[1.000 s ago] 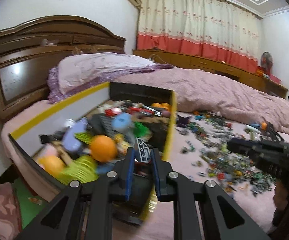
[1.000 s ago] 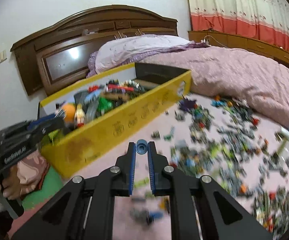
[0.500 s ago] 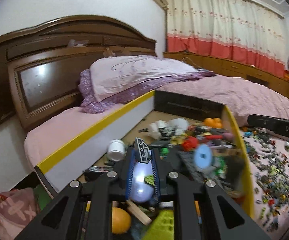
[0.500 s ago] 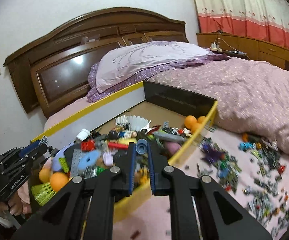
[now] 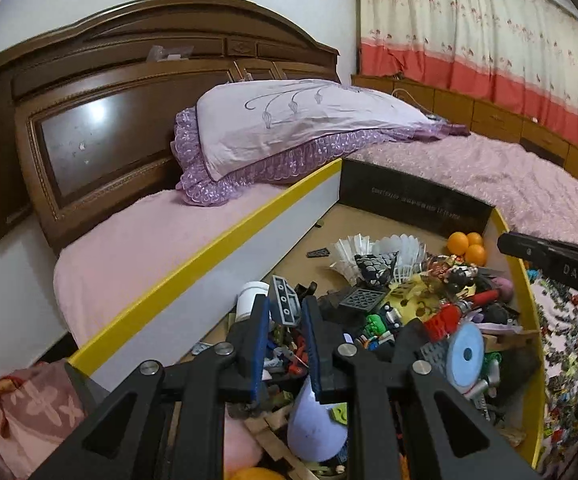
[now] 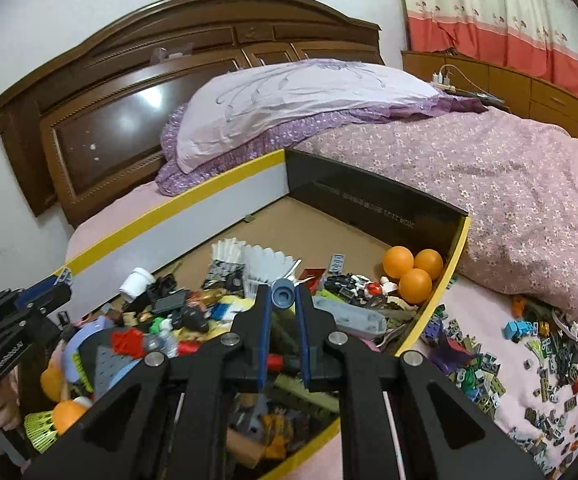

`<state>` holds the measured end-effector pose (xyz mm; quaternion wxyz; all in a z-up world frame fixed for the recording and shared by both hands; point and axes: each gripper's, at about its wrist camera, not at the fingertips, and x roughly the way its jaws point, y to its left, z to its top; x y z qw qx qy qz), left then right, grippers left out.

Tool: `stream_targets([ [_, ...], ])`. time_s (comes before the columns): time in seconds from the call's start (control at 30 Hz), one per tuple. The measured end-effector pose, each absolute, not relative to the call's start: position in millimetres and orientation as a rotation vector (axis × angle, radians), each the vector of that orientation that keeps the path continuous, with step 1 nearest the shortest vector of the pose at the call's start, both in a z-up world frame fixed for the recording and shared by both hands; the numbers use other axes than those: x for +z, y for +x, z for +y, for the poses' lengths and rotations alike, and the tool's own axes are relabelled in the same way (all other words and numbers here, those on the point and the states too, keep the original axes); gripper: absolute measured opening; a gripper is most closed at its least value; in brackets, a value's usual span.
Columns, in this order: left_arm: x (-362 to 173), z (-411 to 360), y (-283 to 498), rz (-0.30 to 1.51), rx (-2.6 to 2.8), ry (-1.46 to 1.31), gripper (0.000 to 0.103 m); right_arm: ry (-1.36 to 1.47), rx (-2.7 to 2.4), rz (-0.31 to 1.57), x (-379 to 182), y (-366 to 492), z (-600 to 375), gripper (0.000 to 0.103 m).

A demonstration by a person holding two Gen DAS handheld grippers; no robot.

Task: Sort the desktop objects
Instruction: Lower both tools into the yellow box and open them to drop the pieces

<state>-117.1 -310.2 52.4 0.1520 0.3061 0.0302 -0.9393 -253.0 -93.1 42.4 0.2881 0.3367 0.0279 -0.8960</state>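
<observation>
Here, left view: we hold grey wedge-shaped studded brick (image 5: 285, 305) between left gripper (image 5: 285, 322) jaws, which are opening, over yellow-rimmed cardboard box (image 5: 217, 248) for drop; pile beneath hidden by fingers.

Right view: right gripper (image 6: 283, 314) clamped on small blue-grey round stud piece (image 6: 283, 295), above same box; contact probably firm, tips blurred.

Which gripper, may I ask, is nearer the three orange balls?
Right. The right gripper hangs near the orange balls; the left gripper, jaws opening on a grey plate, is across the box.
</observation>
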Motion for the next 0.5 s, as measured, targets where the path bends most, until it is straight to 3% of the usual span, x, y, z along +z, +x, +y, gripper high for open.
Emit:
stream_targets([
  [0.1, 52.9, -310.1, -119.1, 0.079, -2.673, 0.886, 0.023, 0.93, -2.391, 0.056, 37.8, -261.9, -92.8, 0.013],
  [0.13, 52.6, -311.3, -119.4, 0.094, -2.673, 0.893, 0.026, 0.945, -2.383, 0.048, 35.9, -263.4, -92.5, 0.018],
  [0.17, 52.5, -311.8, -119.4, 0.106, -2.667, 0.895, 0.036, 0.955, -2.373, 0.044, 34.5, -263.4, -92.3, 0.023],
  [0.2, 53.2, -311.9, -118.9, 0.111, -2.663, 0.888, 0.042, 0.959, -2.364, 0.041, 34.0, -261.7, -92.5, 0.033],
  [0.23, 54.3, -312.2, -117.9, 0.114, -2.662, 0.875, 0.044, 0.96, -2.36, 0.039, 33.6, -260.4, -92.0, 0.039],
  [0.27, 55.0, -312.2, -116.9, 0.117, -2.66, 0.865, 0.047, 0.956, -2.358, 0.038, 33.6, -258.6, -91.6, 0.04],
  [0.5, 55.9, -310.0, -115.7, 0.12, -2.65, 0.864, 0.047, 0.936, -2.356, 0.044, 41.3, -249.0, -92.1, 0.043],
])
